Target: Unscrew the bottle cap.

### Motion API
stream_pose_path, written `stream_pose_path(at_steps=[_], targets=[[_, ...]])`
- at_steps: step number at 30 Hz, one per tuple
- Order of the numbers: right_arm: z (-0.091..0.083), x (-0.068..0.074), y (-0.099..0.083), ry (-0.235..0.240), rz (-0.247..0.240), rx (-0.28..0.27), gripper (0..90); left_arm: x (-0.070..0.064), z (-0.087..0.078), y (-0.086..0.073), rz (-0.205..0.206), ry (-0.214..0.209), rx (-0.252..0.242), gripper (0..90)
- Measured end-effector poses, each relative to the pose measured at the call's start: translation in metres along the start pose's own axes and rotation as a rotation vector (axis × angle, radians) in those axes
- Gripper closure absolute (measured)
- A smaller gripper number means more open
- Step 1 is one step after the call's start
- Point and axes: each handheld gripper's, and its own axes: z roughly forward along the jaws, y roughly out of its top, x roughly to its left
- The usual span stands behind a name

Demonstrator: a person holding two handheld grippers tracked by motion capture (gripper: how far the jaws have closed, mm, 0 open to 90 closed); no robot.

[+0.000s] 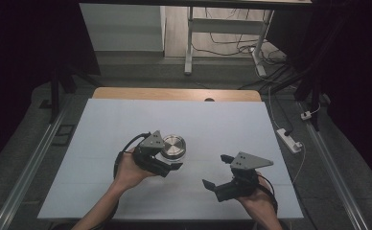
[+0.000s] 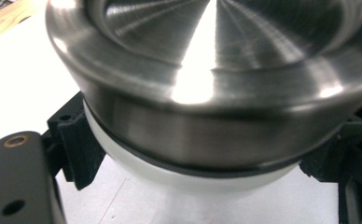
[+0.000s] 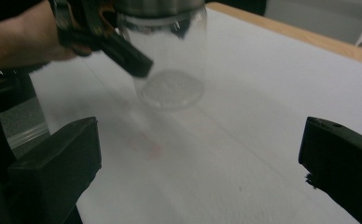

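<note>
- Nearest the high camera, two forearms come in from the bottom edge, each hand holding a gripper over the pale sheet [image 1: 102, 124] on the table.
- Left gripper [image 1: 167, 160]: its jaws are closed around a clear jar [image 3: 172, 70] just under the steel lid [image 1: 173, 145], one jaw on each side of the glass wall, as its own view shows.
- Jar: it sits near the middle of the sheet, upright, long axis vertical, lid facing up and the round base [image 3: 170, 88] resting on the sheet.
- Right gripper [image 1: 218, 171]: its jaws are spread wide with nothing between them, well apart from the jar.
- Judging by this, the jar lies ahead and to the left of the right fingers [image 3: 58, 163], so that hand would approach leftward; the left hand is already on it.
</note>
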Motion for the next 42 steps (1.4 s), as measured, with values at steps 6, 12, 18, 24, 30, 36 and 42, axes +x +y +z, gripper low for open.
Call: stream_pose_path(at_steps=[6, 12, 18, 24, 30, 36, 42], targets=[[0.015, 0.001, 0.021, 0.034, -0.018, 0.024, 0.0, -0.002, 0.0, 0.0, 0.002, -0.001, -0.003, 15.7], [0.027, 0.0, 0.033, 0.028, 0.013, 0.033, 0.0, -0.004, 0.001, 0.002, 0.001, -0.004, -0.004, 15.7], [0.04, 0.006, 0.053, 0.036, 0.008, 0.018, 0.0, -0.005, 0.0, 0.003, -0.001, -0.003, -0.008, 15.7], [0.052, 0.012, 0.066, 0.038, -0.001, 0.017, 0.0, -0.006, -0.001, 0.003, -0.002, -0.003, -0.006, 15.7], [0.07, 0.019, 0.077, 0.02, -0.007, 0.013, 0.0, -0.008, 0.001, 0.004, 0.001, 0.008, 0.007, 15.8], [0.08, 0.025, 0.081, -0.003, -0.014, 0.027, 3.9, -0.008, 0.004, 0.003, -0.011, 0.02, 0.016, 15.7], [0.087, 0.027, 0.079, -0.007, -0.034, 0.033, 18.1, -0.008, 0.004, 0.003, -0.009, 0.014, 0.022, 15.8]])
